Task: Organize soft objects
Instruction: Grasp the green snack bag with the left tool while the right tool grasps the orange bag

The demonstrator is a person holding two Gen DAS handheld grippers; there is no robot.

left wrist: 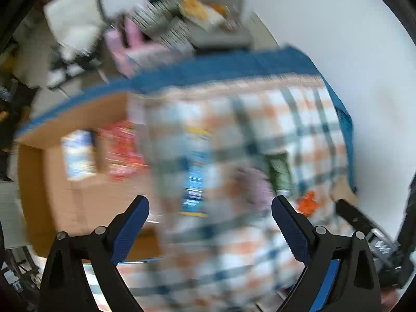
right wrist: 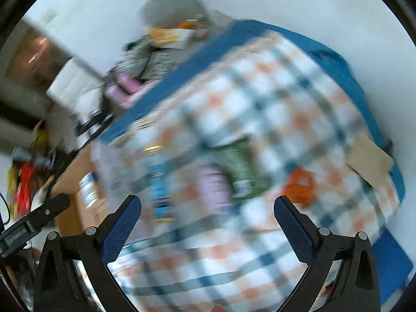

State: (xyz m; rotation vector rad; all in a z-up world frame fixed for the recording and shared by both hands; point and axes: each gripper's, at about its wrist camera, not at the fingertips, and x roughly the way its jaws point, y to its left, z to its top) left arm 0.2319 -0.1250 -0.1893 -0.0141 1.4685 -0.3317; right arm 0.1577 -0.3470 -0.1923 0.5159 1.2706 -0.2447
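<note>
The left gripper has its blue-padded fingers spread wide with nothing between them; the right gripper is likewise spread wide and holds nothing; both views are badly blurred. Ahead of both grippers lies a checked cloth in white, orange and dark blue, spread over a blue cover; on the cloth sit several soft things, just beyond the fingertips and not touching them: a pale purple bundle, a green bundle just beside it on the right, and an orange piece further right, apart from the green one; a blue and yellow flat item lies to the left of the purple bundle, its nature unclear through the blur. In the left wrist view a cardboard box stands open at the left edge of the cloth; inside it show a blue and white item and a red one, side by side, too smeared to name. Beyond the cover a grey chair carries a heap of striped and pink fabrics. The other gripper's black body shows at each view's edge.
</note>
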